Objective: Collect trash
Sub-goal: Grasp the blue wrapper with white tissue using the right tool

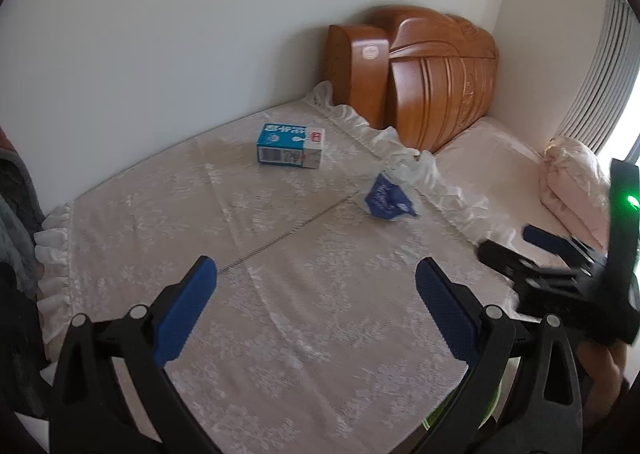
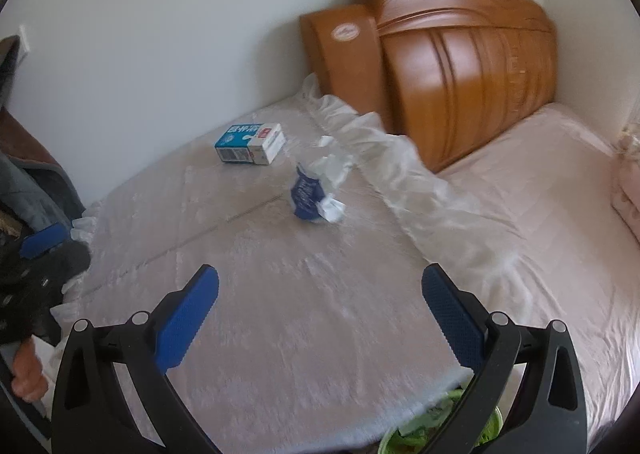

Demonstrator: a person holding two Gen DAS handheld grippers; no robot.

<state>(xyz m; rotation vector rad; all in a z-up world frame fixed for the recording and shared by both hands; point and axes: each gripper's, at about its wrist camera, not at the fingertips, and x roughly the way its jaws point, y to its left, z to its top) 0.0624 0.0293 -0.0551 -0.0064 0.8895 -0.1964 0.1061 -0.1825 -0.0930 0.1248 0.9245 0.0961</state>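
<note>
A blue and white milk carton (image 1: 290,146) lies on its side on a lace-covered table (image 1: 280,314), far side; it also shows in the right wrist view (image 2: 251,143). A crumpled blue wrapper with white tissue (image 1: 387,196) lies to its right, also in the right wrist view (image 2: 314,196). My left gripper (image 1: 316,294) is open and empty above the table's near part. My right gripper (image 2: 320,302) is open and empty, also short of the trash. The right gripper shows at the right edge of the left wrist view (image 1: 540,250).
A carved wooden headboard (image 1: 424,82) leans in the corner behind a bed (image 1: 492,170) with a folded pink quilt (image 1: 572,178). A green bin (image 2: 440,430) sits below the table's near edge. Grey clothing (image 1: 16,206) hangs at the left. A white wall runs behind the table.
</note>
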